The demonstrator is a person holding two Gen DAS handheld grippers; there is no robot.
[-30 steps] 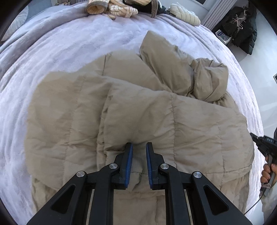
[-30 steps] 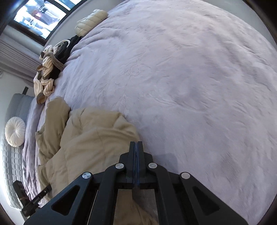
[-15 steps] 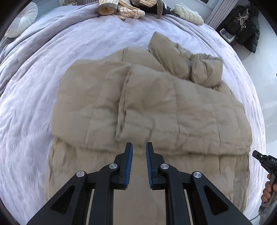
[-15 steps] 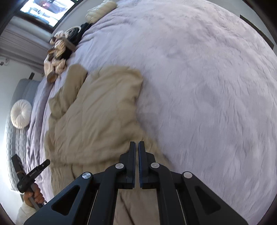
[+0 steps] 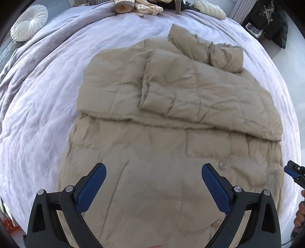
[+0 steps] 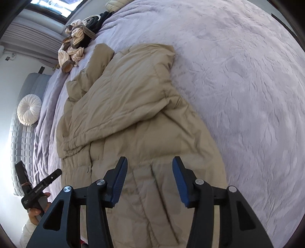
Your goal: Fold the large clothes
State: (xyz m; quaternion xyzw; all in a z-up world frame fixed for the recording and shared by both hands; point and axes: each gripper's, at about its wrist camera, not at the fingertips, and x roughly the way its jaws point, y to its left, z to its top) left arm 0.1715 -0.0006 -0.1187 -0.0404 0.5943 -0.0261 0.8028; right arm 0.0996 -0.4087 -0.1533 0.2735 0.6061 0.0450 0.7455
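A large tan quilted puffer coat [image 5: 171,114] lies on the lilac bed cover [image 5: 47,95]. Its lower part is folded up over the body and one sleeve lies folded on top. In the right wrist view the coat [image 6: 124,114] stretches away toward the pillows. My left gripper [image 5: 151,169] is open wide and empty above the near part of the coat. My right gripper [image 6: 149,162] is open and empty above the coat's near right side. The right gripper's tip shows at the left wrist view's right edge [image 5: 293,171]; the left gripper shows at the right wrist view's lower left [image 6: 38,188].
A pile of striped and dark clothes [image 5: 137,7] lies at the bed's far edge. A round white cushion [image 5: 28,22] sits far left. A cream quilted pillow [image 5: 209,9] lies far right. A dark jacket [image 5: 270,21] hangs beyond the bed.
Both grippers have opened, letting go of the coat's hem, and pulled back toward me. The folded part now lies flat on the coat.
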